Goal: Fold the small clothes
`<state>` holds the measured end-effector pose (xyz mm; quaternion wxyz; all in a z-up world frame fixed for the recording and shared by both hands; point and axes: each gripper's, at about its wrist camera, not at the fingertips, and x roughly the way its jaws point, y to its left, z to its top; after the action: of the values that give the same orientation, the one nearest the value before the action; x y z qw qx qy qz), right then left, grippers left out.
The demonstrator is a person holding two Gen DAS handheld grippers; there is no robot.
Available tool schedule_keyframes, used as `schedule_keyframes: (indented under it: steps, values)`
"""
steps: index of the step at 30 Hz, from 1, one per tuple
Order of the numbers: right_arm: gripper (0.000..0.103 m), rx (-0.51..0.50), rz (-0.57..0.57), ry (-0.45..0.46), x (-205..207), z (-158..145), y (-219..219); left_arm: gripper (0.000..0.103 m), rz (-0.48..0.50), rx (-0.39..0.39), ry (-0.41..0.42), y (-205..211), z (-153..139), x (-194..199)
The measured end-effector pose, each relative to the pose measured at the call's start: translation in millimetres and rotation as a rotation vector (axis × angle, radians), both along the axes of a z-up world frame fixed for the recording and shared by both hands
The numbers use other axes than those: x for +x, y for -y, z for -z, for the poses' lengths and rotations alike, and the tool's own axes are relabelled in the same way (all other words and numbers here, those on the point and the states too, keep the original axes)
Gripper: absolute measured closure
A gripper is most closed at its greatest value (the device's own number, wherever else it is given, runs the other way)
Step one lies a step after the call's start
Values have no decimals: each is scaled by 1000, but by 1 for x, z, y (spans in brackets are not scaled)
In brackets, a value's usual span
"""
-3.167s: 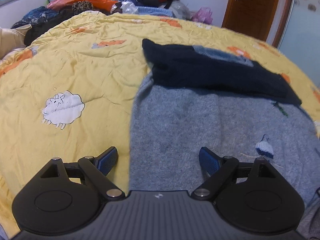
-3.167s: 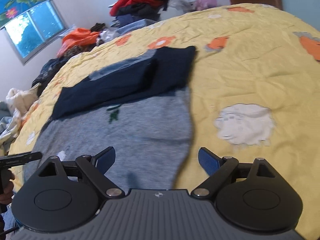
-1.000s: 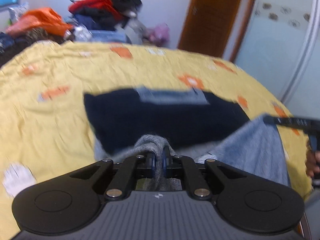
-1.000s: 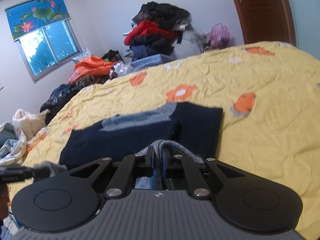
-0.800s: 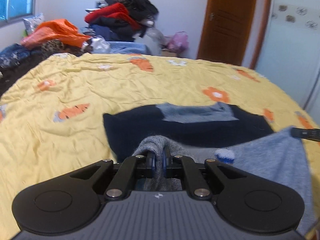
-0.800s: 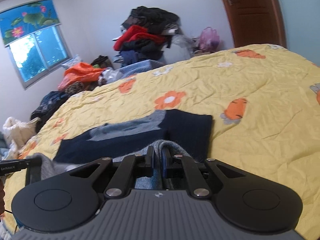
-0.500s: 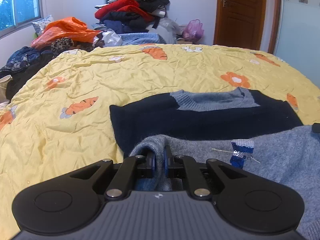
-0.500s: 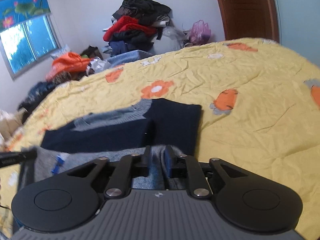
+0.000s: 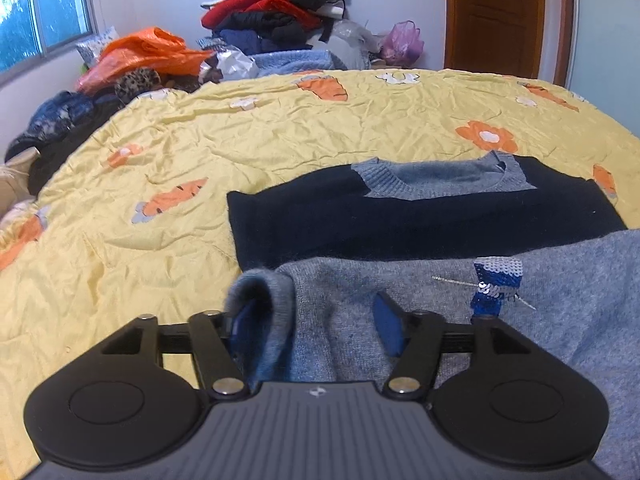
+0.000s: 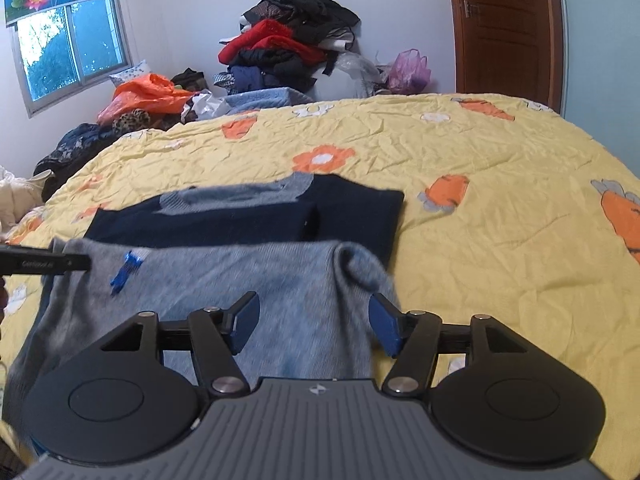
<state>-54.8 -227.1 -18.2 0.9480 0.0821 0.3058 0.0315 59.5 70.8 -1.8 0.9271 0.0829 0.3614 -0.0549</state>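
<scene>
A small grey knit sweater (image 9: 440, 304) with navy sleeves (image 9: 420, 220) folded across its chest lies on the yellow quilt (image 9: 200, 152). Its hem is folded up toward the sleeves, showing a blue sequin patch (image 9: 496, 284). My left gripper (image 9: 316, 322) is open, with the hem's left corner draped on its left finger. In the right wrist view the sweater (image 10: 248, 280) lies the same way. My right gripper (image 10: 316, 320) is open over the hem's right corner. The left gripper's tip (image 10: 44, 263) shows at the far left.
A heap of clothes (image 9: 276, 12) and orange bags (image 9: 148, 56) stands beyond the bed's far edge. A wooden door (image 9: 496, 16) is at the back right and a window (image 10: 68, 48) at the left. The quilt spreads wide around the sweater.
Both grippers pinched the sweater's hem corners, carried the hem up toward the sleeves and have now opened, letting the cloth go onto the sweater.
</scene>
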Motion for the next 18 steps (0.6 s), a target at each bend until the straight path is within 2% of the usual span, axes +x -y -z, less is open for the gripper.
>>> schedule_keyframes:
  steps: [4,6,10,15,18]
  values:
    - [38,16,-8,-7,-11,2,-1,40,-9,19,-12,2,0,-6]
    - [38,25,-13,-12,-17,3,-2,40,-13,1,-21,-2,0,-16]
    - [32,51,-35,-27,-32,7,-2,40,-24,-72,-66,-20,5,-43]
    - [31,97,-57,-72,-52,17,7,40,-38,-153,-139,-55,20,-81]
    - [31,151,-41,-100,-66,23,21,40,-49,-255,-169,-80,27,-101]
